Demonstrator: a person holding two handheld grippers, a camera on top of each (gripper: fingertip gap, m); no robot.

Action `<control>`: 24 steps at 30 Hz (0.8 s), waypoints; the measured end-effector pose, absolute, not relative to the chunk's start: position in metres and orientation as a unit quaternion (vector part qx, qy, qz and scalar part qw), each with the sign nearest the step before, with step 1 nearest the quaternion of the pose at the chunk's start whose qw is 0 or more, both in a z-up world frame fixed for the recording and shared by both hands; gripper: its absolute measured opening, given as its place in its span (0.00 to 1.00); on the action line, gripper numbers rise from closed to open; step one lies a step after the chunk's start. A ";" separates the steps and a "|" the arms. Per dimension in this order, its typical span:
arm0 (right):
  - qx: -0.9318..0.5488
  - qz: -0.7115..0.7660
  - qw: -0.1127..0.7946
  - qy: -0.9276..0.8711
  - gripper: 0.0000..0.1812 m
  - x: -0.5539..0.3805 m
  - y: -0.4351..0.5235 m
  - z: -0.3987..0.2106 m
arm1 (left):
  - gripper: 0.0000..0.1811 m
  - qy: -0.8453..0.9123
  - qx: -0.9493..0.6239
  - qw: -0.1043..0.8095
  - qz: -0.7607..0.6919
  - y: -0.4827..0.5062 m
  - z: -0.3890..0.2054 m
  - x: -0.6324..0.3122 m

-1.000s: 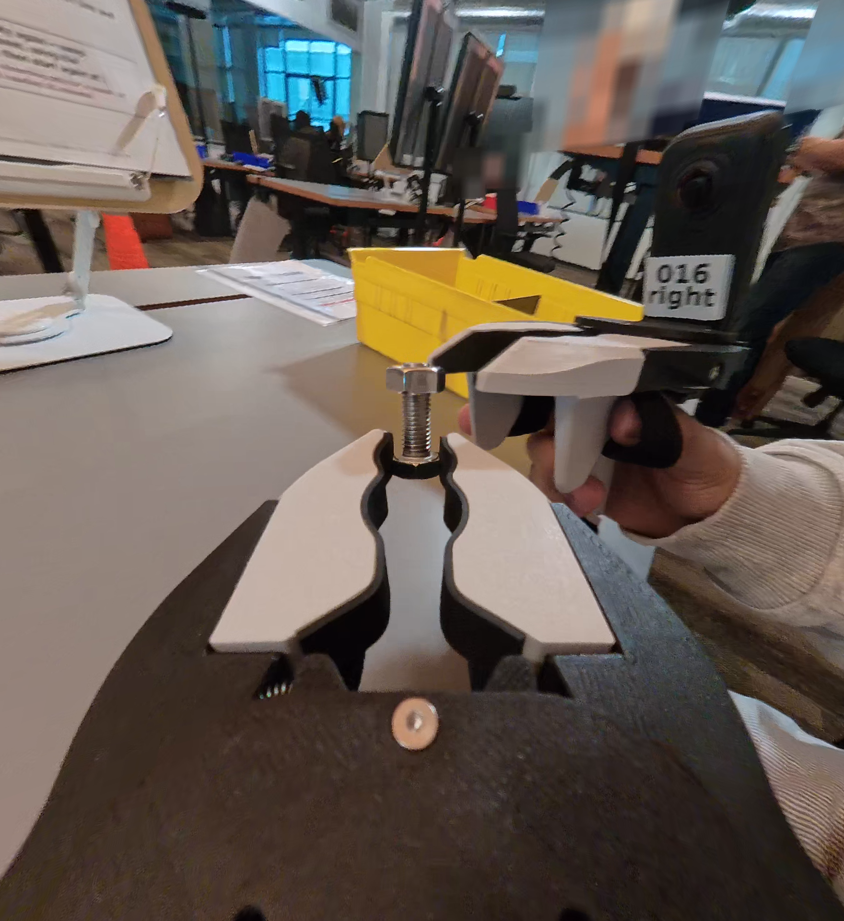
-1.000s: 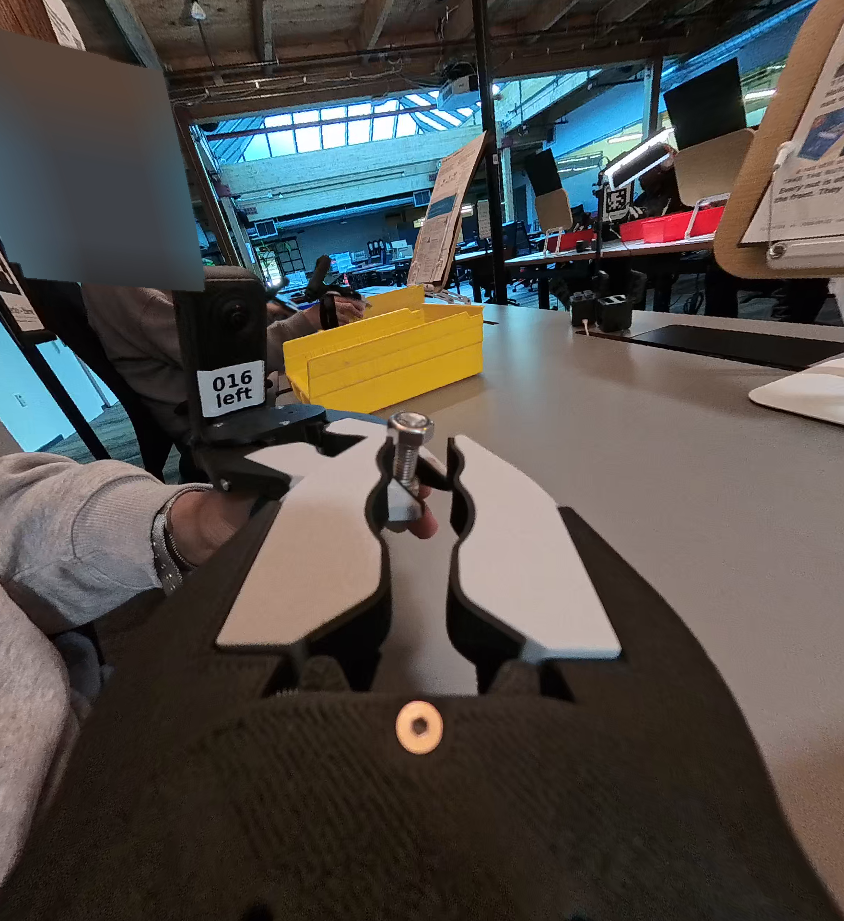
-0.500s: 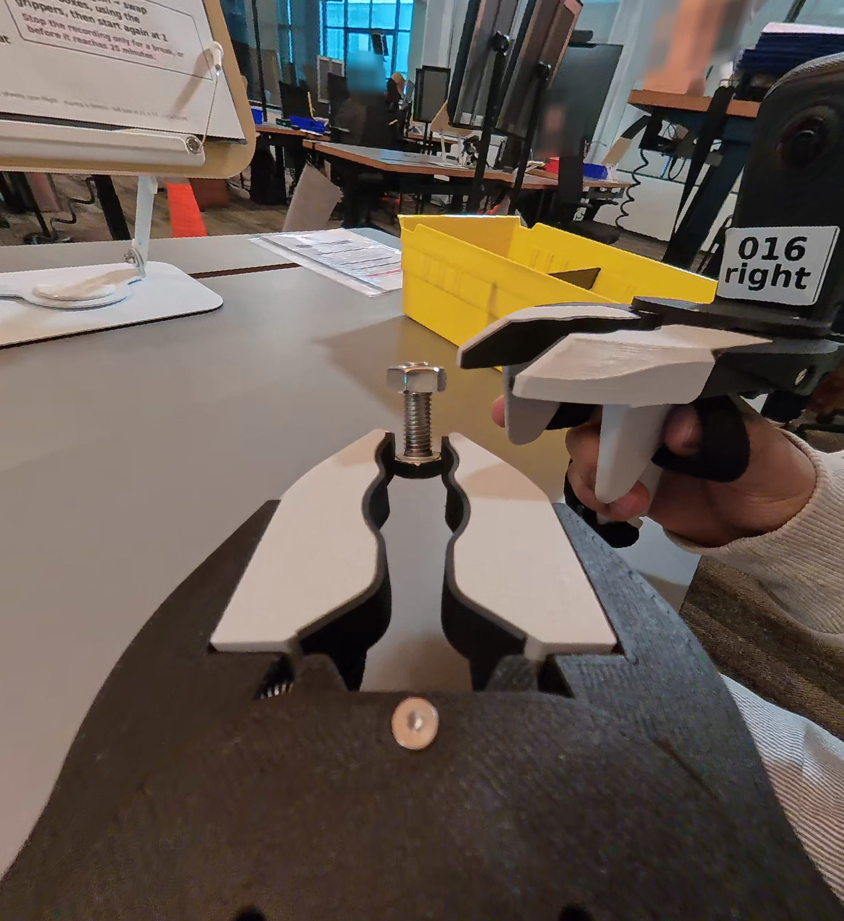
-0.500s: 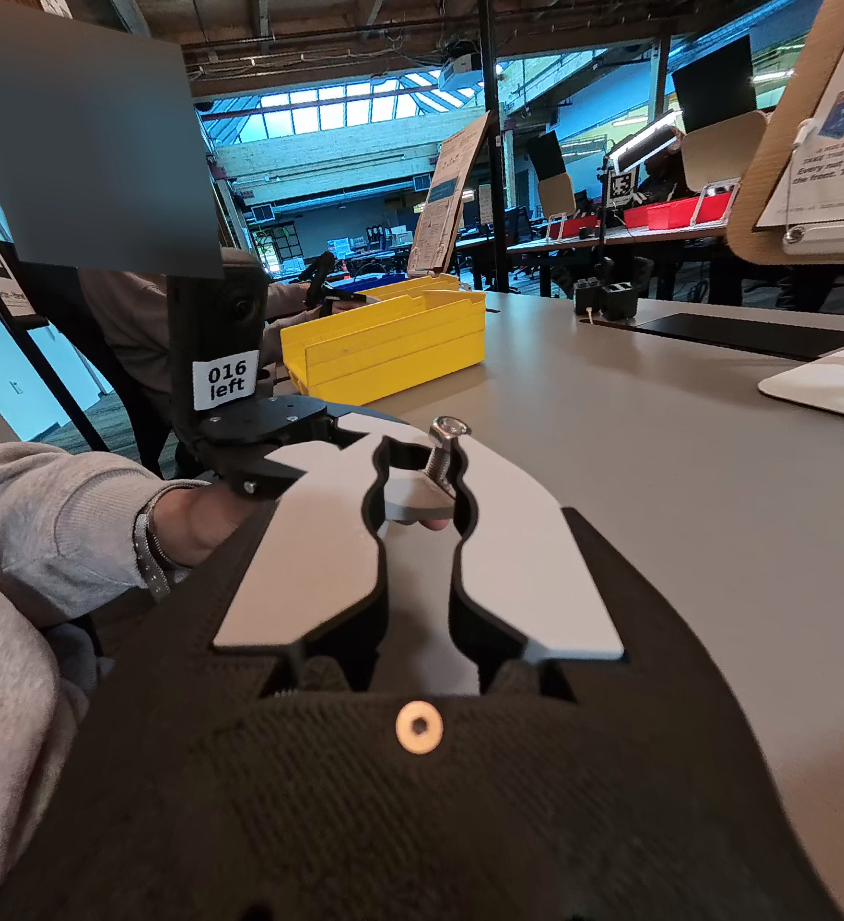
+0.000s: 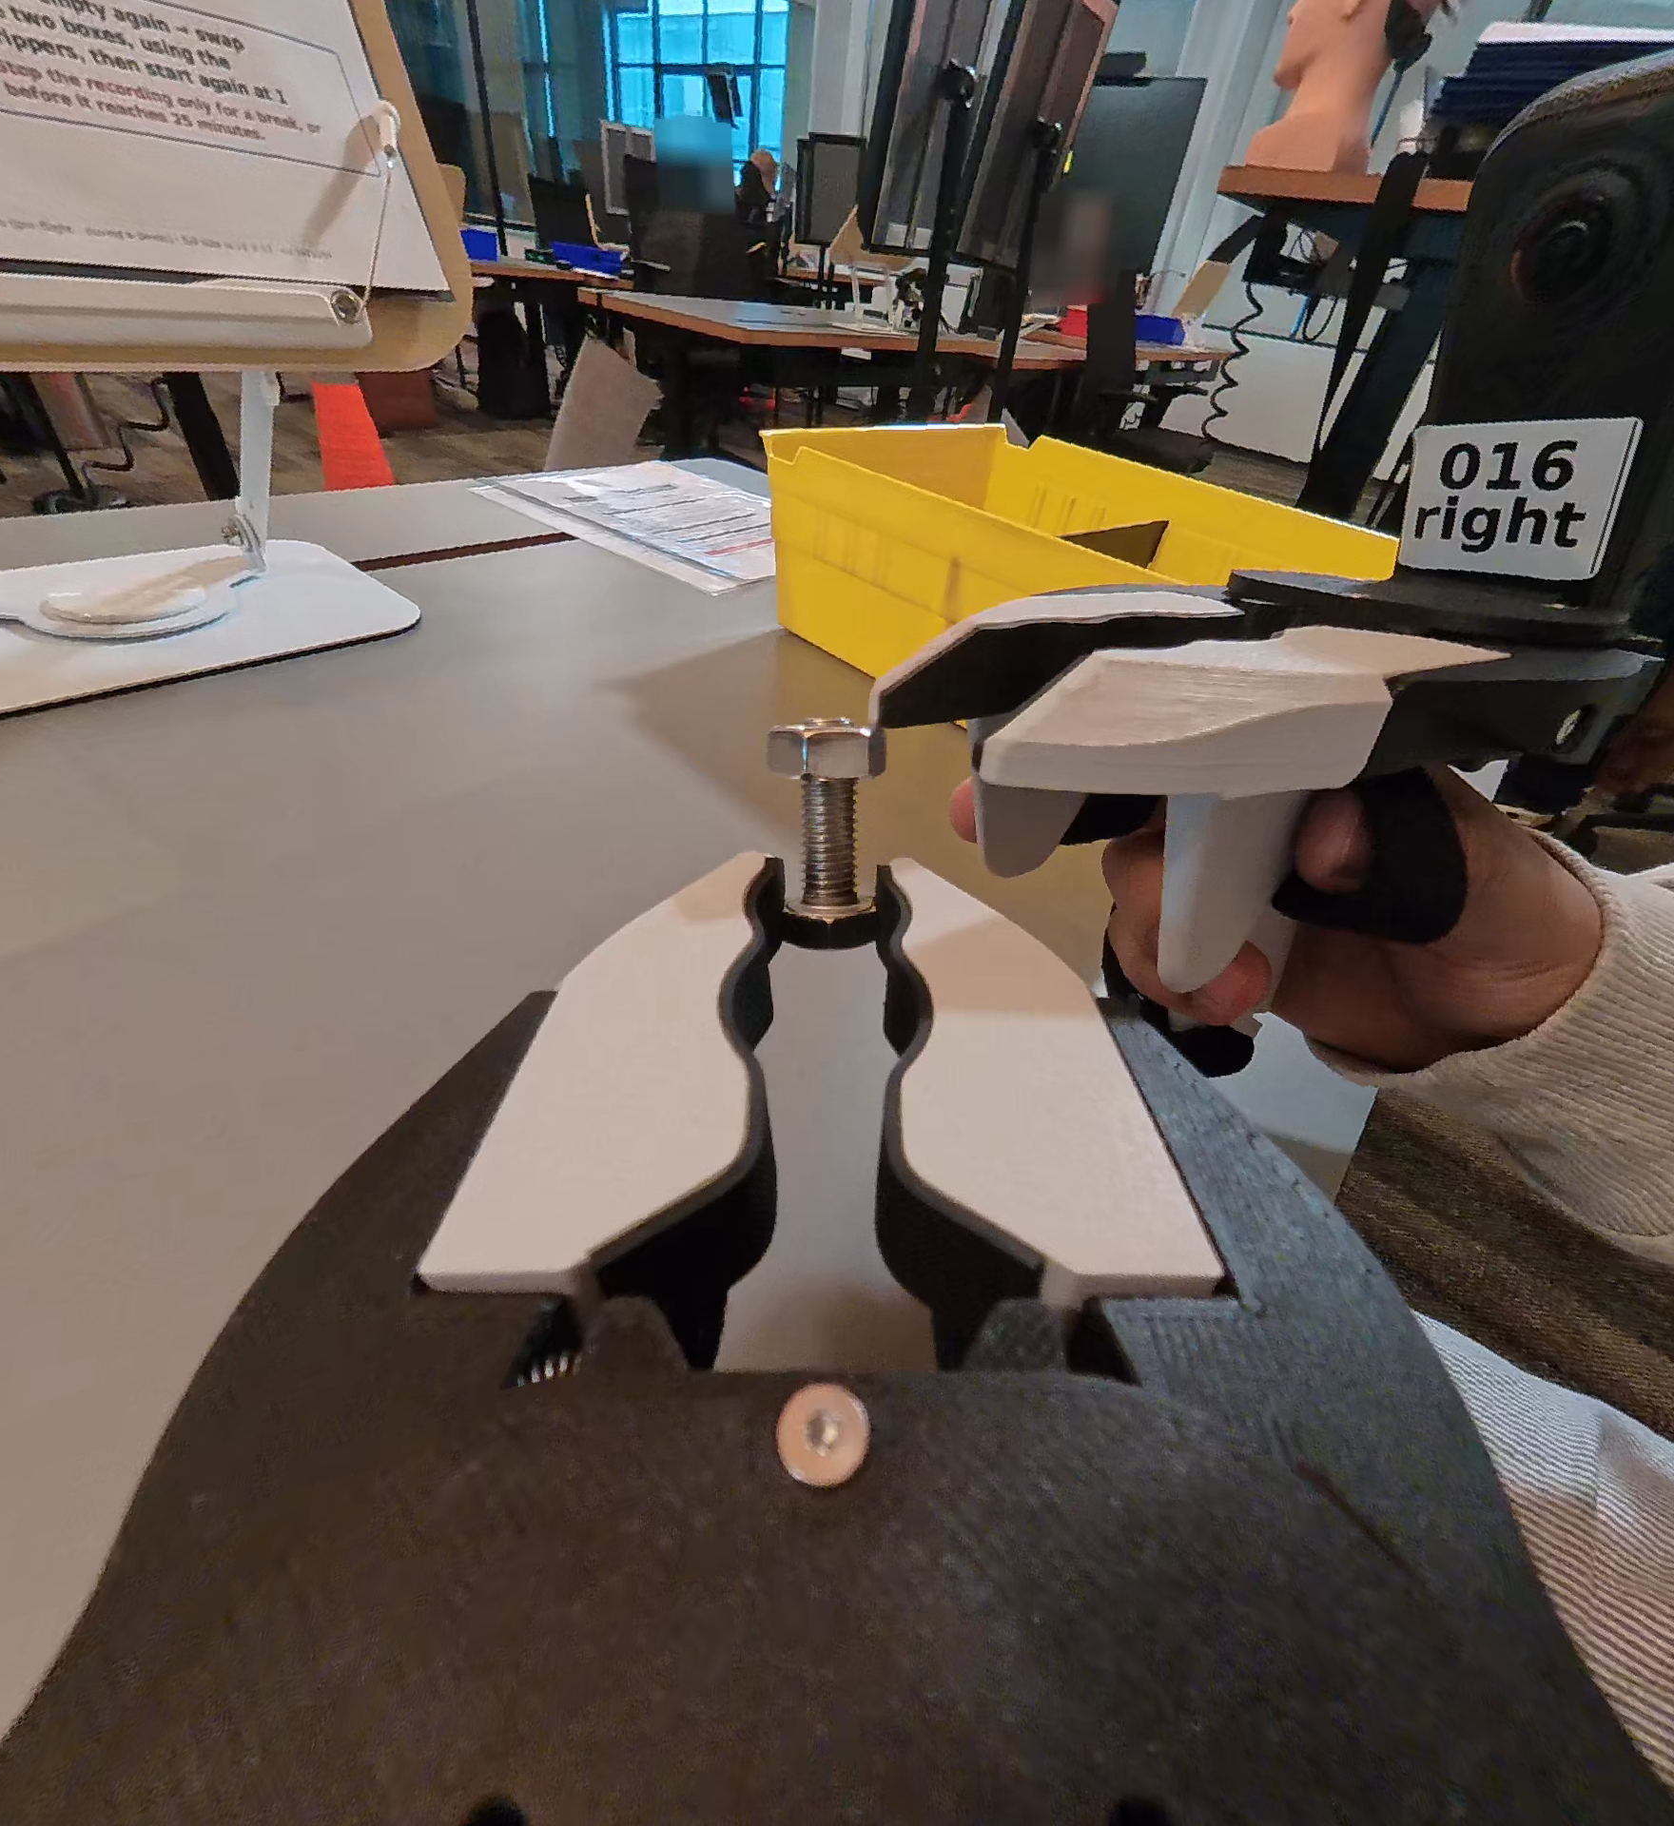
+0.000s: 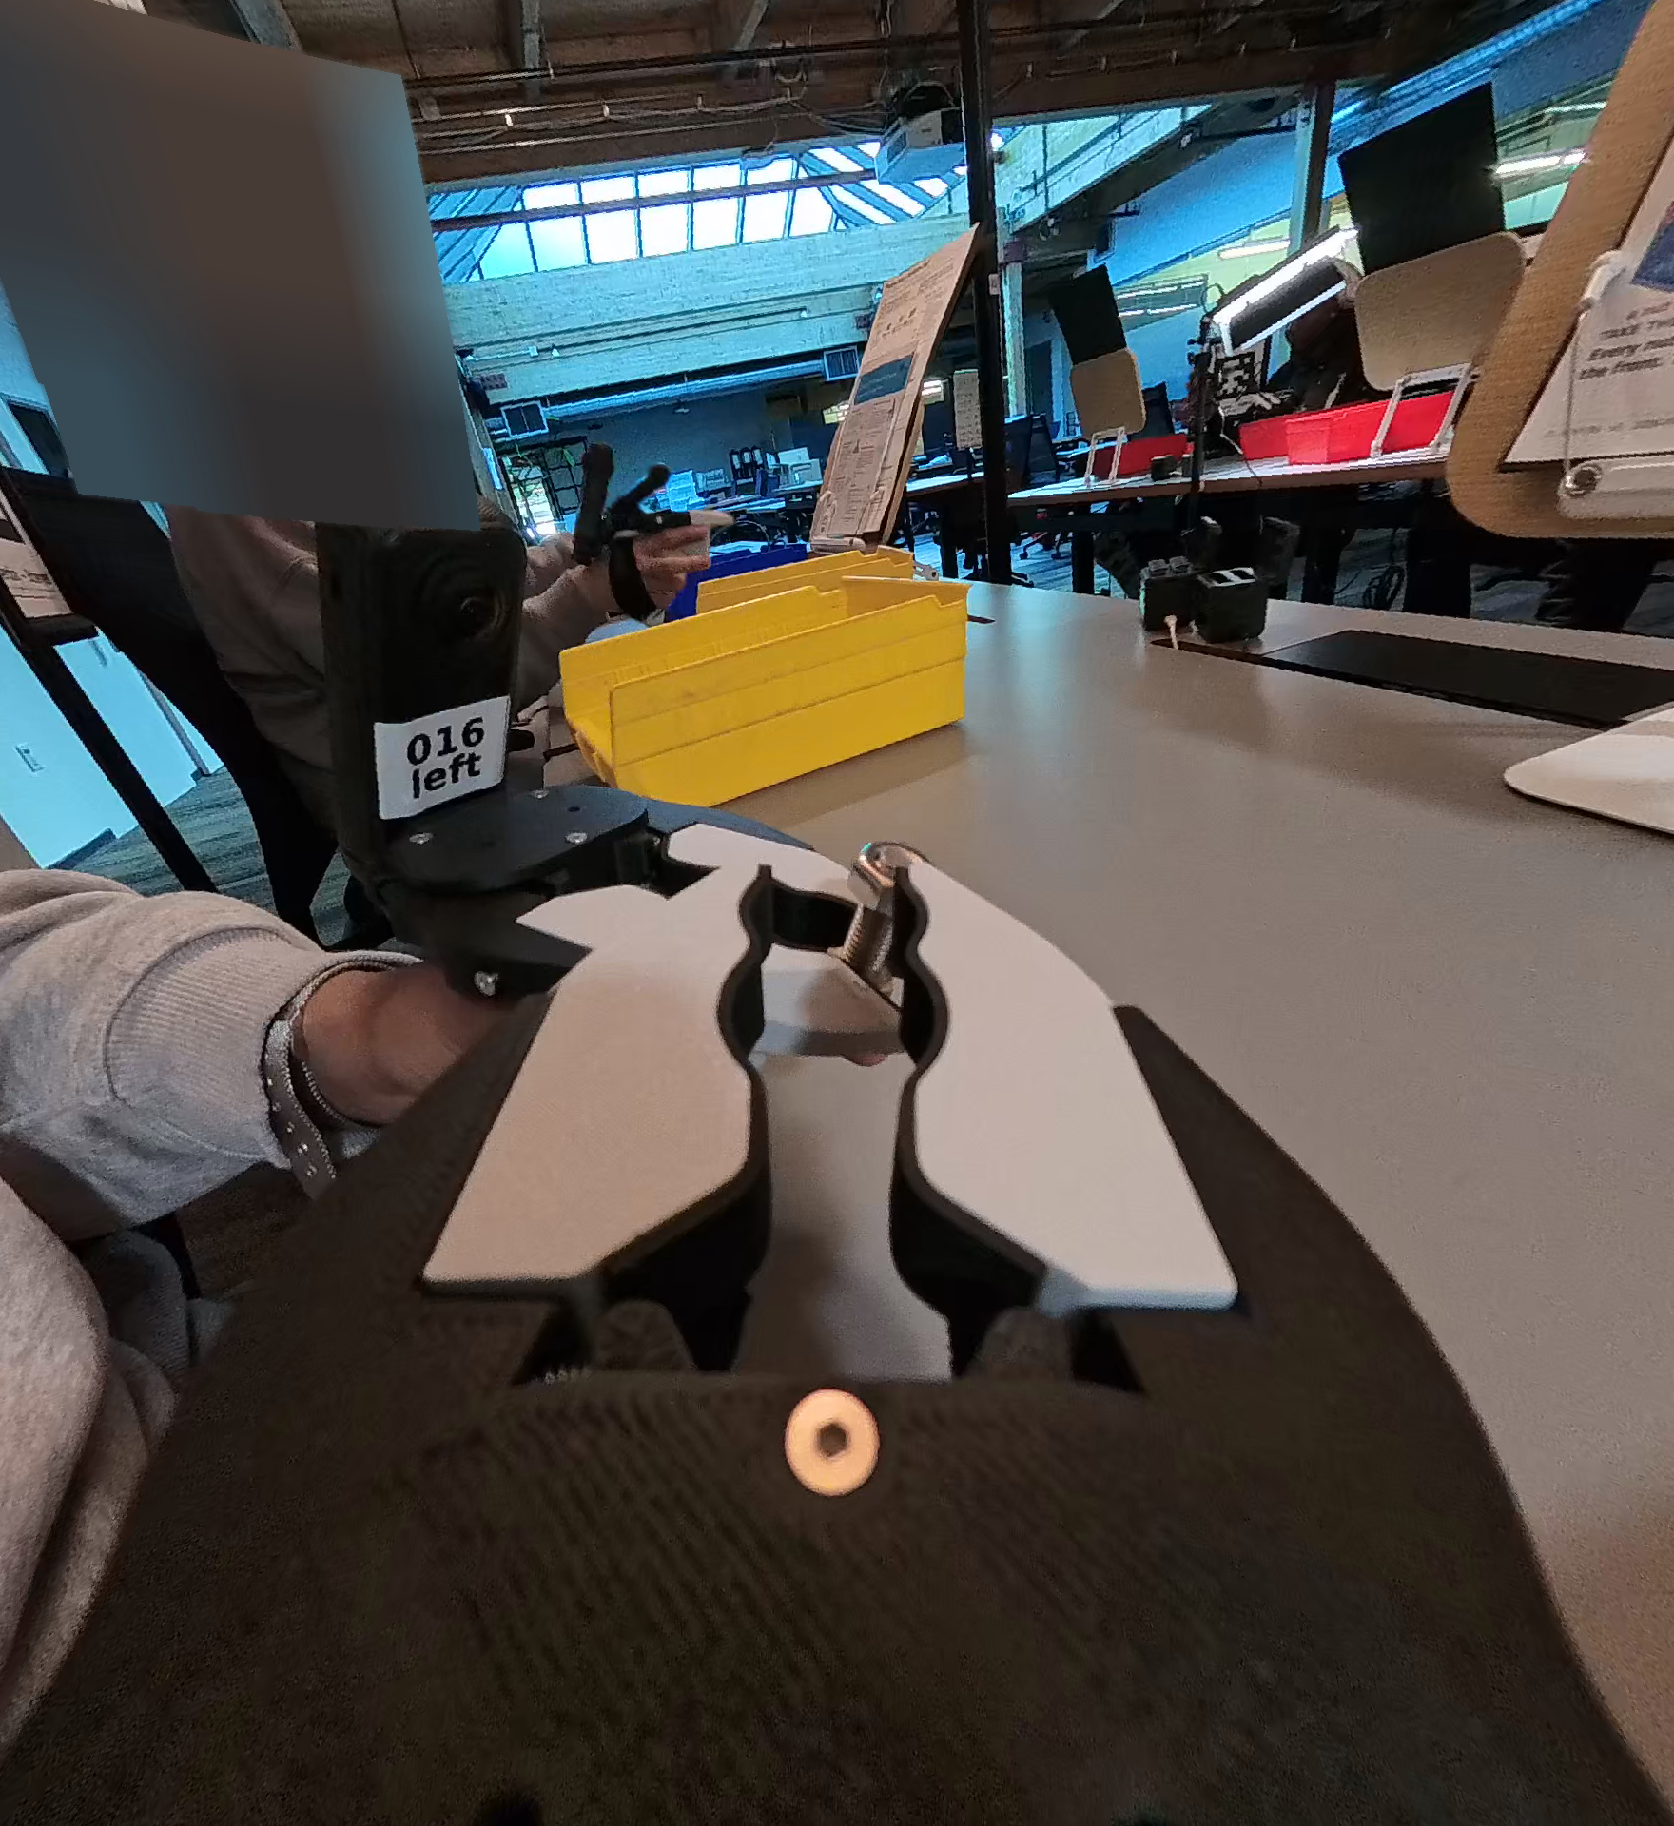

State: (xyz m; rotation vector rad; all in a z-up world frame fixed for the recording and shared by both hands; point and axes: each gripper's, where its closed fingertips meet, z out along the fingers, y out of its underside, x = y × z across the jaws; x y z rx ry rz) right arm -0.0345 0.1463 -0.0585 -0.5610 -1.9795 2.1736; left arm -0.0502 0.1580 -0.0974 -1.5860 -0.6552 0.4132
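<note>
A steel bolt (image 5: 825,820) stands upright with its hex head on top. My left gripper (image 5: 825,874) is shut on the dark nut (image 5: 825,921) at the bolt's lower end, just above the grey table (image 5: 319,889). My right gripper (image 5: 927,736) comes in level from the right, and its far fingertip touches the side of the bolt head. In the right wrist view, my right gripper (image 6: 833,879) is slightly open and holds nothing. The bolt (image 6: 871,929) leans against the inner side of its right finger. My left gripper (image 6: 878,993) shows below it, partly hidden.
A yellow bin (image 5: 1011,553) stands behind the grippers; it also shows in the right wrist view (image 6: 764,692). A document stand on a white base (image 5: 151,613) is at far left. A sheet in a sleeve (image 5: 645,514) lies near it. The table edge runs close on the right (image 5: 1307,1117). The grippers are tip to tip, or close to it.
My right gripper drew back to the right, then came in again until its tip met the bolt head. In its own view the bolt shifted from mid-gap to the right finger. The left hold stays.
</note>
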 end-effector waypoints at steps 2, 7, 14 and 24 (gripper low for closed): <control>-0.185 0.724 0.075 -0.661 0.13 -0.034 0.146 -0.058 | 0.10 -0.284 -0.695 0.635 0.181 0.159 -0.097 -0.050; -0.184 0.723 0.080 -0.661 0.12 -0.035 0.146 -0.058 | 0.10 -0.278 -0.693 0.640 0.179 0.160 -0.096 -0.048; -0.201 0.721 0.083 -0.658 0.11 -0.041 0.152 -0.059 | 0.10 -0.266 -0.692 0.648 0.177 0.162 -0.093 -0.046; -0.200 0.722 0.082 -0.657 0.11 -0.040 0.151 -0.058 | 0.10 -0.257 -0.672 0.678 0.152 0.164 -0.084 -0.041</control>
